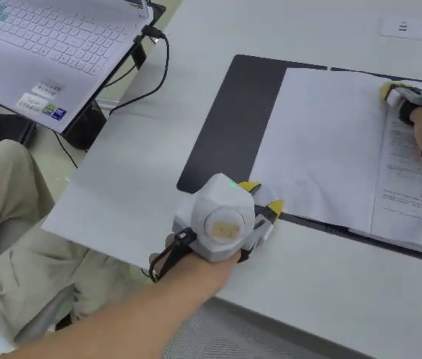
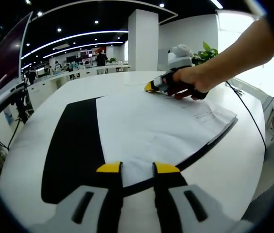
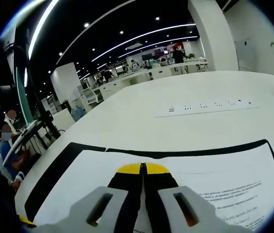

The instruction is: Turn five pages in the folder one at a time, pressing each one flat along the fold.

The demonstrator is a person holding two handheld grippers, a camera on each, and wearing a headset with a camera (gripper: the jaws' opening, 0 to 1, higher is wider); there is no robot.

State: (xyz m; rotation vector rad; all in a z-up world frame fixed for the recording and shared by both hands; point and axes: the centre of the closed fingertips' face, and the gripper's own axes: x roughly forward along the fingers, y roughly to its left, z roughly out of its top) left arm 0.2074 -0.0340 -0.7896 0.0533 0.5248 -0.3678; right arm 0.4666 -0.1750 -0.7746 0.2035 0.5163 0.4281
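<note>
Along the folder's (image 1: 230,120) fold, at its far end, sat the right tool (image 1: 392,93) — jaws shut tight, tips together, gripping nothing, seemingly down on the paper. That folder lay open flat on the counter (image 1: 331,299), the blank page (image 1: 323,142) left of the fold, the printed page (image 1: 413,187) right of it. Over at the folder's near edge the left tool (image 1: 263,197) rested on the blank page, jaws a narrow gap apart, empty. Fold ran far-to-near — so the press looked set to sweep toward the near edge, right tool closest.
</note>
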